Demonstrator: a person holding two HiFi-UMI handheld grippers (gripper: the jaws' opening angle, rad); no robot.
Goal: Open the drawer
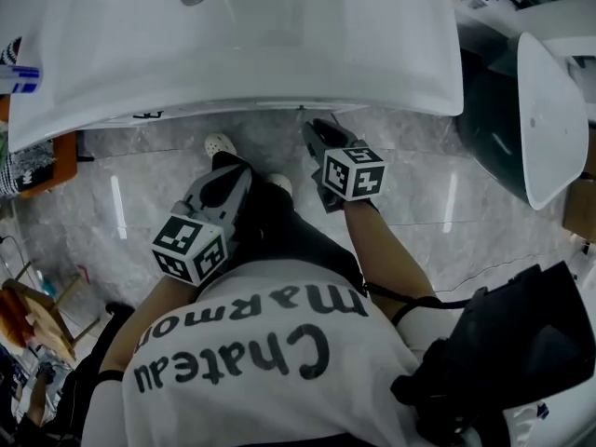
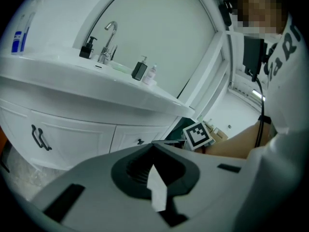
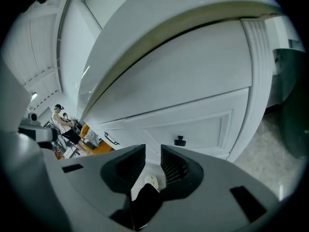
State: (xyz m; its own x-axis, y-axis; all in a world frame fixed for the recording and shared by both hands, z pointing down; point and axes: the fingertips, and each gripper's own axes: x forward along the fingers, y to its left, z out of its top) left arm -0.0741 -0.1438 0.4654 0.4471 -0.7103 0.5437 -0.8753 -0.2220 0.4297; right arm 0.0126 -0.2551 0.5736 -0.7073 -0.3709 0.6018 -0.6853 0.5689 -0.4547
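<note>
The left gripper has its jaws pressed together, with nothing between them. The right gripper stands slightly spread, its narrow gap empty. It faces the drawer of the white vanity, whose small black knob sits just beyond the jaws, untouched. The shirt reads "Chateau Marmo", perhaps with further letters lost in a fold. Both forearms reach forward and down toward the washbasin's front edge, the right one further ahead.

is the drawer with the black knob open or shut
Shut. The drawer front sits flush in the cabinet, and the right gripper, jaws apart and empty, is short of its black knob.
</note>
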